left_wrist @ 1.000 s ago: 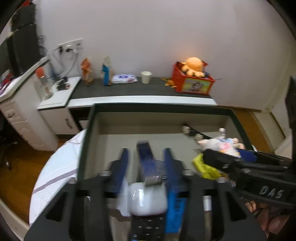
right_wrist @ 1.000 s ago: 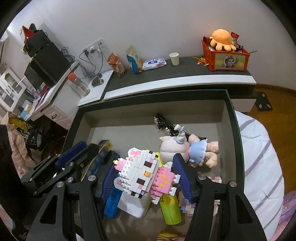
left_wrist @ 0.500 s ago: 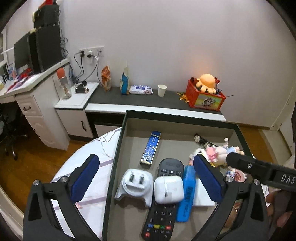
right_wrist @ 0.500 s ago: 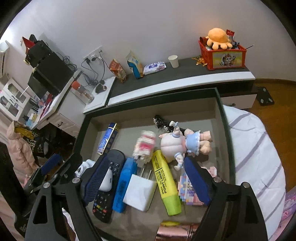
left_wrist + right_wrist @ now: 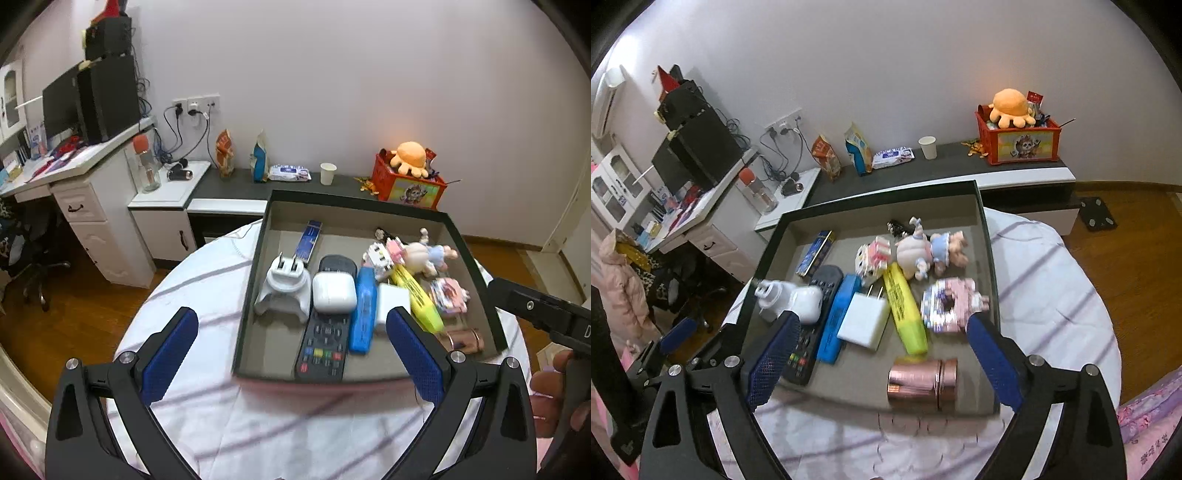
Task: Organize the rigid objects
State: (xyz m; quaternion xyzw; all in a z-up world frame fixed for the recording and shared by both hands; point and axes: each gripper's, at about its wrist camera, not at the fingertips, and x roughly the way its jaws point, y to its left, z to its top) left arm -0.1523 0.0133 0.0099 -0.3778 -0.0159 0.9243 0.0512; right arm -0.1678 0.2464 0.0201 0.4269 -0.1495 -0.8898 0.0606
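A dark open box [image 5: 255, 266] [image 5: 986, 258] sits on a round table with a white striped cloth [image 5: 192, 288]. It holds several items: a black remote [image 5: 325, 332], a white earbud case [image 5: 334, 293], a white plug adapter [image 5: 284, 288], a blue case [image 5: 836, 321], a white charger [image 5: 864, 321], a yellow highlighter [image 5: 905, 310], a block-built kitten [image 5: 873, 256], a pig doll [image 5: 923, 251] and a copper cylinder [image 5: 921, 380]. My left gripper [image 5: 295, 354] is open and empty, above the box's near edge. My right gripper [image 5: 882, 362] is open and empty, above the near part of the box.
A low dark-topped cabinet [image 5: 236, 184] stands behind the table with snack bags, a paper cup [image 5: 328, 172] and a red toy crate [image 5: 408, 186]. A white desk [image 5: 74, 173] with a monitor is at the left. Wooden floor surrounds the table.
Both grippers have opened and pulled back and up from the box. The left one let go of the earbud case and the right one let go of the block kitten; both lie in the box.
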